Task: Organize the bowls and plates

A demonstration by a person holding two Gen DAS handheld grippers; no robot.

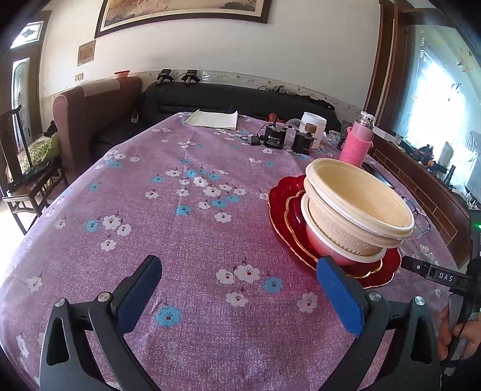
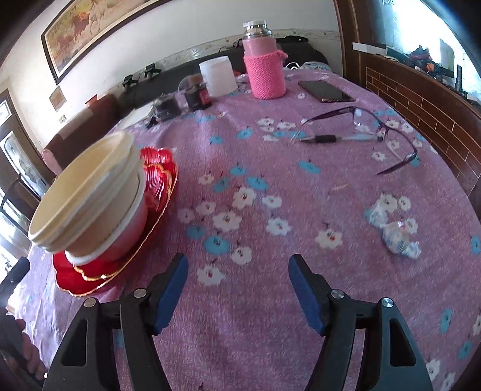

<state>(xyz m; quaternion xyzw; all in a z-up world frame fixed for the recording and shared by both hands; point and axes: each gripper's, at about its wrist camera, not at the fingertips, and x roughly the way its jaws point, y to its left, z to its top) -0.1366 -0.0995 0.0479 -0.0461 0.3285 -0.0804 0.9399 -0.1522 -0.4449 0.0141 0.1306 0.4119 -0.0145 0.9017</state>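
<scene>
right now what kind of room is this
Most likely a home living room: a dark sofa runs along the wall under a framed painting, and a table under a flowered cloth holds stacked bowls on red plates.

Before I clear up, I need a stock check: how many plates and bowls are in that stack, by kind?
Red plates: 2, a large red plate under a smaller gold-rimmed plate
Bowls: 3, a pink bowl holding two nested cream bowls
Total: 5
</scene>
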